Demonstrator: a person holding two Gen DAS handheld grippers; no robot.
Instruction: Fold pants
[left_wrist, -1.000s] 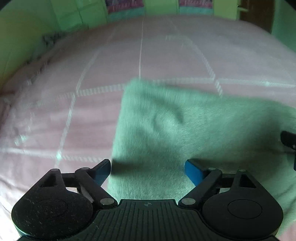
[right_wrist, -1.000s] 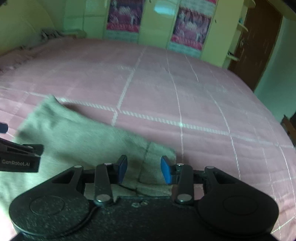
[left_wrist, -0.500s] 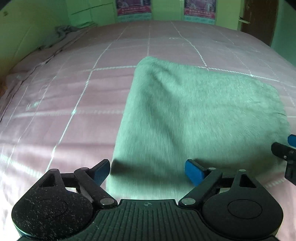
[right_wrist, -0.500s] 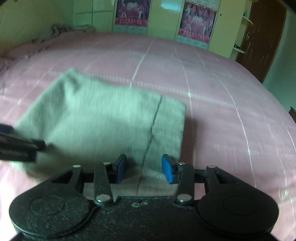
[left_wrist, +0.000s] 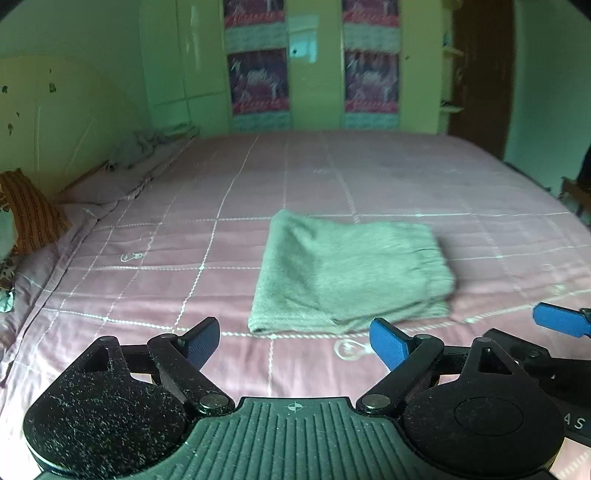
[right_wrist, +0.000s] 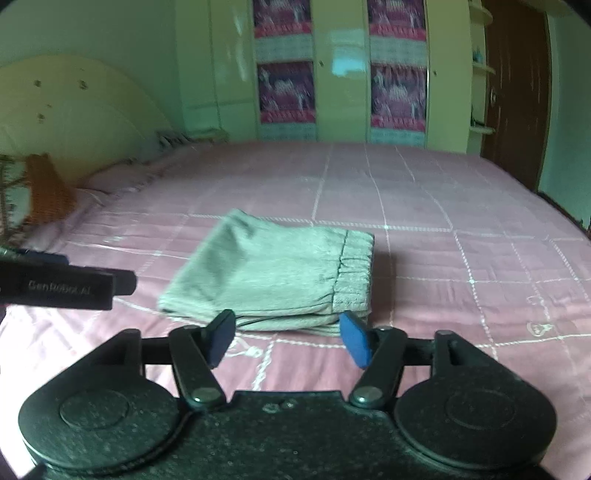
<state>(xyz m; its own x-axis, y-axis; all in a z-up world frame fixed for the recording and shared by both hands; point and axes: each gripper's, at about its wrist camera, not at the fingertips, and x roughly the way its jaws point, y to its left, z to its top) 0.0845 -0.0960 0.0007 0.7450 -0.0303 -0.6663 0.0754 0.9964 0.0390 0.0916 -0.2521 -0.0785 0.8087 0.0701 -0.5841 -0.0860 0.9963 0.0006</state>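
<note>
The grey-green pants (left_wrist: 351, 273) lie folded into a flat rectangle on the pink bedspread (left_wrist: 184, 229), their elastic waistband (right_wrist: 352, 273) along the right edge. My left gripper (left_wrist: 295, 341) hangs open, back from the near edge of the pants, nothing between its blue pads. My right gripper (right_wrist: 290, 338) is also drawn back from the pants (right_wrist: 269, 269); its jaws are opening and hold nothing. One blue fingertip of the right gripper shows at the right edge of the left wrist view. The left gripper's black body (right_wrist: 70, 286) shows at the left of the right wrist view.
The bed is wide, with white grid lines across the pink cover. An orange striped pillow (left_wrist: 29, 214) lies at the far left by the headboard. A wardrobe with patterned panels (right_wrist: 341, 70) stands behind the bed, and a dark door (right_wrist: 513, 92) at the right.
Both grippers pulled back and up from the pants, which now lie smaller and farther off. The right gripper's jaws widened and came off the cloth edge. The pants stayed in place.
</note>
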